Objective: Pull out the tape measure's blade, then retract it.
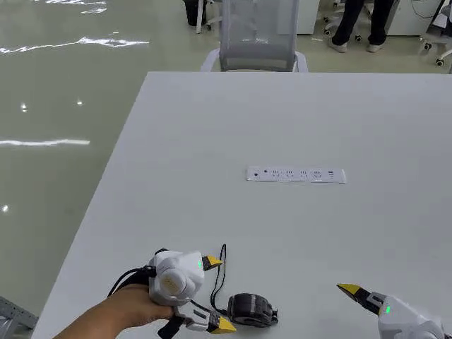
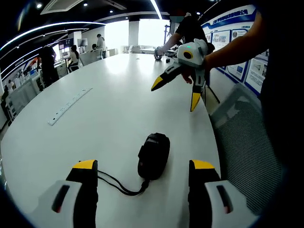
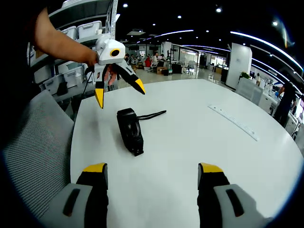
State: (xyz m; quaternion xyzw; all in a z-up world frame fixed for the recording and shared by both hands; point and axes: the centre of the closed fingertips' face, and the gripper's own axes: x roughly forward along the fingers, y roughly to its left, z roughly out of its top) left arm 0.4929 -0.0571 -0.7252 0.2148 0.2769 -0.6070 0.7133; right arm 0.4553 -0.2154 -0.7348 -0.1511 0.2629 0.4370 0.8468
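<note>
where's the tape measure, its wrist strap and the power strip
tape measure (image 2: 153, 156), left gripper view, top of black case
wrist strap (image 3: 152, 114), right gripper view, middle of cord
power strip (image 1: 296, 174), head view, middle of face

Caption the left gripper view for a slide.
Open left gripper faces the tape measure on the table; open right gripper hovers beyond.
</note>
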